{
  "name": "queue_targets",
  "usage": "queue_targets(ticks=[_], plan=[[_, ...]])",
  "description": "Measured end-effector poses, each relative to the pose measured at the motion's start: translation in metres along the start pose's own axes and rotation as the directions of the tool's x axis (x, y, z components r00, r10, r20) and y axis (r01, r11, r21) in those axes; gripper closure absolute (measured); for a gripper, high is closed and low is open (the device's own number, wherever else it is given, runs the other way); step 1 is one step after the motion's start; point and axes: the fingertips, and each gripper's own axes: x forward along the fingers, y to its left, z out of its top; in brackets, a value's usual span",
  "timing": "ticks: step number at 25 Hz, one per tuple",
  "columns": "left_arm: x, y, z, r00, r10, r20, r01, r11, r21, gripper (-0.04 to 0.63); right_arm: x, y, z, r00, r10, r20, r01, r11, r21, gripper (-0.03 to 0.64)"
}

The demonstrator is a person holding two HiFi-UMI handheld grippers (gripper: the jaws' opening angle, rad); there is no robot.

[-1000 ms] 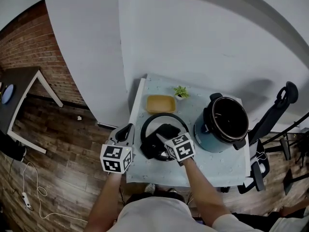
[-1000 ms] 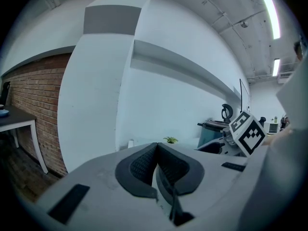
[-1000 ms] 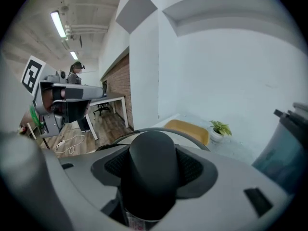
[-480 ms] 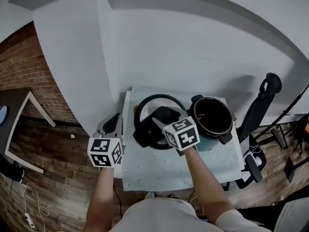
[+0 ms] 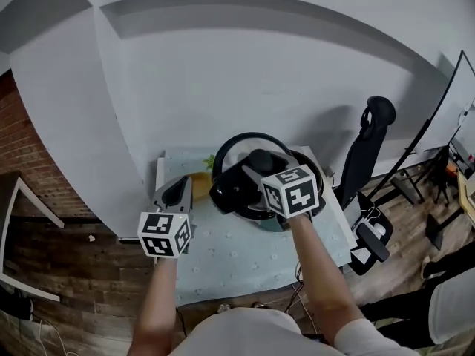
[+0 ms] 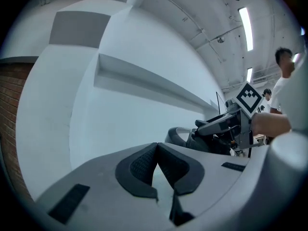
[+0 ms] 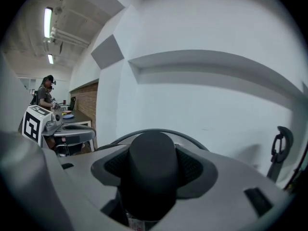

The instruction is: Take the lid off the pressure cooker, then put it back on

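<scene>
1. The round, black-rimmed pressure cooker lid (image 5: pixel 236 153) hangs tilted over the dark teal pressure cooker pot (image 5: pixel 273 222) and covers most of its mouth. We cannot tell from the head view whether the two rims already touch.
2. The right gripper (image 5: pixel 257 170) has its jaws clamped on the lid's black domed knob (image 7: pixel 153 165), one pad pressed to each side.
3. The left gripper (image 5: pixel 180 193) hovers over the left side of the pale speckled table (image 5: pixel 223 262), well apart from the pot. Its jaws are closed together on nothing.
4. We judge the main risk to be a skewed landing. The lid is held only by a smooth knob, so it may pivot in the pads, catch one edge on the pot's rim and fail to seat.
5. Nothing braces the pot, so a sideways push from the lid could shove it across the table.
6. Half a second ago the lid hung to the left of the pot, whose open mouth showed whole; now the lid is over it. The left gripper sits much where it was.
</scene>
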Motion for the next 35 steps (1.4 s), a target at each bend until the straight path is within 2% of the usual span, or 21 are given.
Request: queue_targets(ticks=[6, 11, 19, 27, 35], plan=[[0.037, -0.033, -0.003, 0.996, -0.091, -0.011, 0.091, 0.996, -0.001, 0.583, -0.015, -0.065, -0.014, 0.991, -0.12, -0.057, 0.122, 0.992, 0.032, 0.341], [0.068, -0.055, -0.006, 0.987, -0.157, -0.023, 0.157, 0.988, -0.002, 0.583, -0.018, -0.105, -0.029, 0.976, -0.182, -0.116, 0.191, 0.979, 0.074, 0.341], [0.108, -0.076, -0.016, 0.97, -0.239, -0.048, 0.238, 0.971, -0.013, 0.583, -0.008, -0.143, -0.06, 0.949, -0.21, -0.237, 0.248, 0.958, 0.146, 0.341], [0.127, -0.079, -0.034, 0.958, -0.278, -0.072, 0.275, 0.96, -0.053, 0.583, 0.008, -0.152, -0.08, 0.923, -0.202, -0.328, 0.283, 0.933, 0.223, 0.341], [0.136, -0.078, -0.047, 0.949, -0.304, -0.084, 0.296, 0.951, -0.092, 0.583, 0.022, -0.158, -0.09, 0.895, -0.221, -0.388, 0.336, 0.906, 0.259, 0.341]])
